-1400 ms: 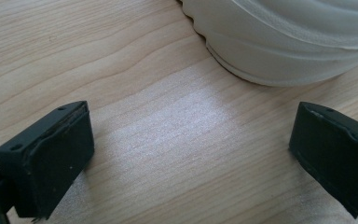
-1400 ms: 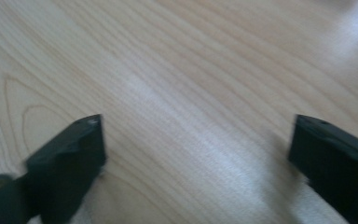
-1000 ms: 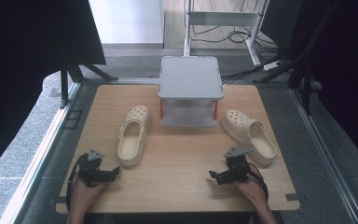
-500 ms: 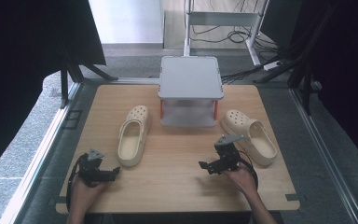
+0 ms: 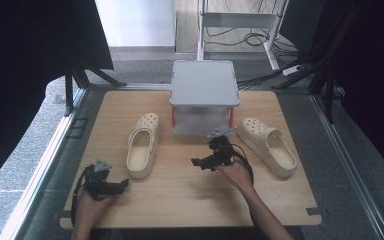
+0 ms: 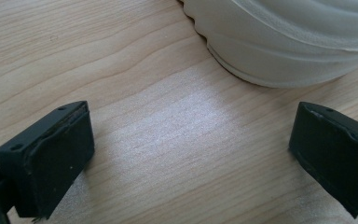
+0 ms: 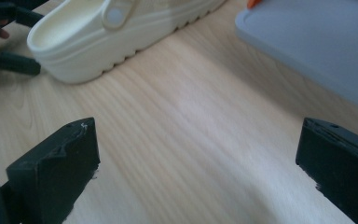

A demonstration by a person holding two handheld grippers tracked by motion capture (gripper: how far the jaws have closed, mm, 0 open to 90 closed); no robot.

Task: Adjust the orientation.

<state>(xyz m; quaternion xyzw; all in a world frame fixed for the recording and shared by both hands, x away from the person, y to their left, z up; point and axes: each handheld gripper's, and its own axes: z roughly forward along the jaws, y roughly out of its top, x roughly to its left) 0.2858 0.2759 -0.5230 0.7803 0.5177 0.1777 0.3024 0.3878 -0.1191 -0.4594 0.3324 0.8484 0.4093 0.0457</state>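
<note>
Jaws spread on both: we see left gripper (image 5: 121, 184) near the left clog (image 5: 142, 145), right gripper (image 5: 198, 162) mid-table, grasping nothing.

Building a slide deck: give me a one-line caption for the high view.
Two open hand-held grippers, left and right, over a wooden table with two cream clogs flanking a grey rack.

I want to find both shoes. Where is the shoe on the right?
In the high view, the right clog lies on the table's right side, beside the grey two-level stand, just right of the right tongs.
</note>
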